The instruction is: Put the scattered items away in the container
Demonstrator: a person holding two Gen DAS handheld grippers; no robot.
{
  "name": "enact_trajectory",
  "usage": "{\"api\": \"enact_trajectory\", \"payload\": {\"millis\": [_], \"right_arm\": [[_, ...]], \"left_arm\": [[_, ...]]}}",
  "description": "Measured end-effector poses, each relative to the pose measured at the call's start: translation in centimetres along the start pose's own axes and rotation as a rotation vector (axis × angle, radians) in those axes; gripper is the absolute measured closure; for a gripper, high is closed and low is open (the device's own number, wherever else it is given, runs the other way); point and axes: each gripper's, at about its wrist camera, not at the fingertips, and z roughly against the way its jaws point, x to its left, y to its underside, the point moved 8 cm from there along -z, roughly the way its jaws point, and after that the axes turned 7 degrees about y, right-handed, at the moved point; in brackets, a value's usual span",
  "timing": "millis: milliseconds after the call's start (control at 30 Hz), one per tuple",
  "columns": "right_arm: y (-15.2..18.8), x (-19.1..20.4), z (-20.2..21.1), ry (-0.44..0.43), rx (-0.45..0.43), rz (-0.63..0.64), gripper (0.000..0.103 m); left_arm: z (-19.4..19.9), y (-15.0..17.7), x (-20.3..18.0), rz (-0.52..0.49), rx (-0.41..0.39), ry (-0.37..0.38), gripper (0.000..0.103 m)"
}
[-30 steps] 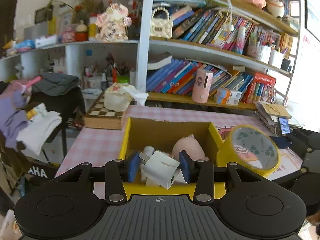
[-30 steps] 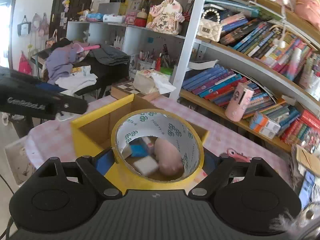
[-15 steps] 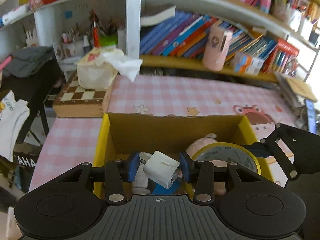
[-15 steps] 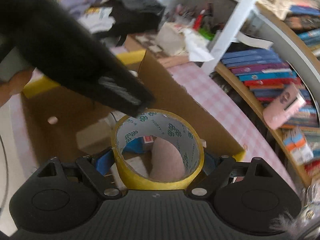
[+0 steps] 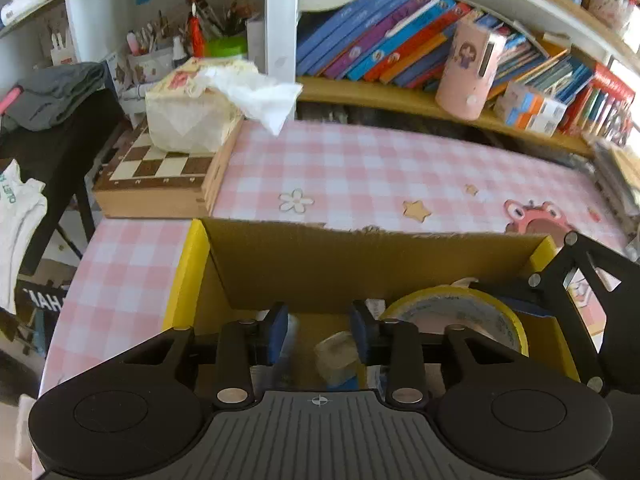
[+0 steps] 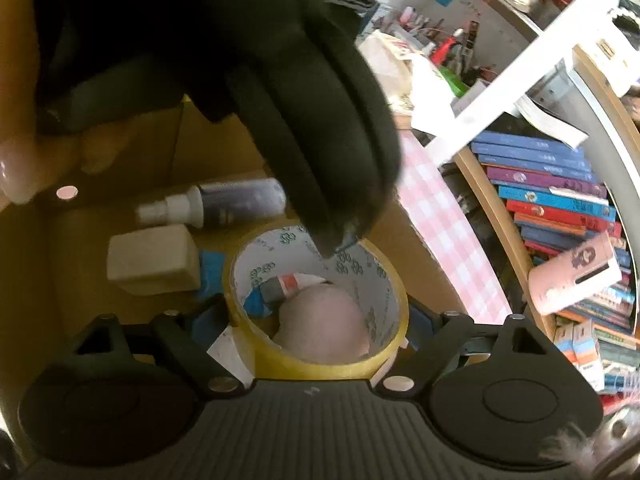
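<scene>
Both tools hang inside the yellow-edged cardboard box on the pink checked bench. The left tool, just narrowed, grips nothing; the white charger lies below. The right tool, widening, brackets the tape roll; whether its pads still press, I cannot tell.

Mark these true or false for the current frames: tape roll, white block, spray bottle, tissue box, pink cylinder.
1. The tape roll sits between the right tongs, inside the yellow box. True; these tongs have just been opening.
2. The left tongs grip the white block. False: it lies on the box floor. The tongs are empty and have just been closing.
3. The spray bottle stands upright. False: it lies on its side in the box.
4. The tissue box rests on the chessboard case. True.
5. The pink cylinder is in the box. False: it stands on the shelf.
</scene>
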Motion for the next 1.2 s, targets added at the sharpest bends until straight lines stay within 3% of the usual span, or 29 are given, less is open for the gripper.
{"api": "enact_trajectory", "payload": {"millis": [133, 200, 267, 367, 467, 667, 900, 1200], "right_arm": [[0.4, -1.6, 2.9, 0.002, -0.071, -0.111, 0.006], [0.6, -2.6, 4.9, 0.030, -0.119, -0.170, 0.005], [0.7, -3.5, 7.3, 0.073, -0.155, -0.229, 0.005], [1.4, -4.4, 11.6, 0.118, -0.228, -0.324, 0.005], [2.5, -4.9, 15.8, 0.164, -0.284, -0.416, 0.004], [5.1, -3.7, 20.9, 0.237, -0.321, -0.558, 0.005], [11.8, 0.0, 26.3, 0.313, -0.283, -0.663, 0.005], [18.3, 3.5, 30.3, 0.354, -0.223, -0.810, 0.005]], "left_arm": [[3.3, -0.6, -0.6, -0.006, -0.092, 0.013, 0.052], [6.0, -0.7, -1.1, -0.019, -0.154, 0.010, 0.050], [9.2, -0.5, -1.7, -0.030, -0.232, 0.005, 0.040], [14.4, 0.7, -2.8, -0.036, -0.349, -0.009, 0.028], [18.5, 3.1, -3.9, -0.035, -0.417, -0.023, 0.021], [22.7, 9.4, -4.6, 0.021, -0.451, -0.081, 0.020], [25.0, 16.9, -5.9, 0.041, -0.432, -0.131, 0.020], [25.5, 21.8, -8.8, 0.069, -0.418, -0.154, 0.020]]}}
